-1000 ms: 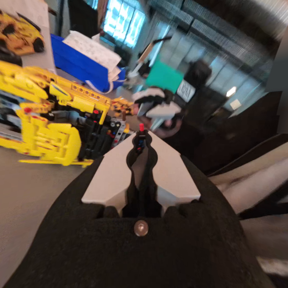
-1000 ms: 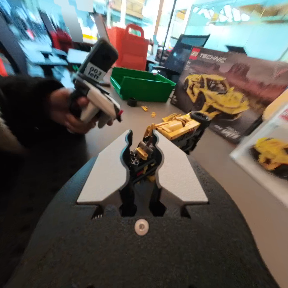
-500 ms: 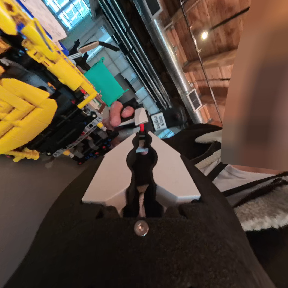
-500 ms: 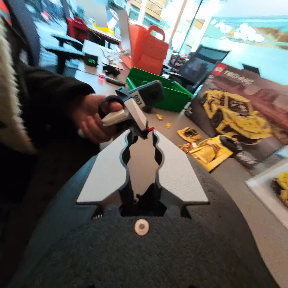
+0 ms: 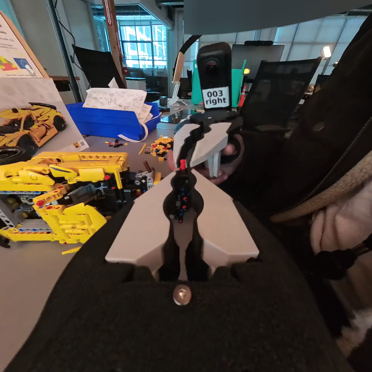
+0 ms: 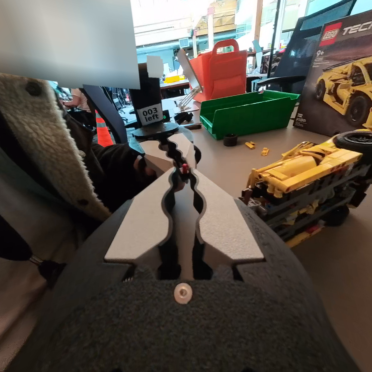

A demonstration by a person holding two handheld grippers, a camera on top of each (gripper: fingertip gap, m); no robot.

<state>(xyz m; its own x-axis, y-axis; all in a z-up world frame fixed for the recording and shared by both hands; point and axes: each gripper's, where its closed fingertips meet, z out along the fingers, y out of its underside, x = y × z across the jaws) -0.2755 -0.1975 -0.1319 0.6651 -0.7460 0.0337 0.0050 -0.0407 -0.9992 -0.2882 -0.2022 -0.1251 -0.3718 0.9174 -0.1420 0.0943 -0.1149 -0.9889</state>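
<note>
— Red pin?
— Pinched at the very tips of the left tool, jaws nearly closed on it, red head poking out, held up off the counter.
— Right tool?
— Tip to tip with the left, jaws narrow, set about the pin's head; gripping it or merely beside it, cannot tell.
— Around them?
— Yellow model car on its side on the counter, near. Loose small parts farther back, before a blue bin.
</note>
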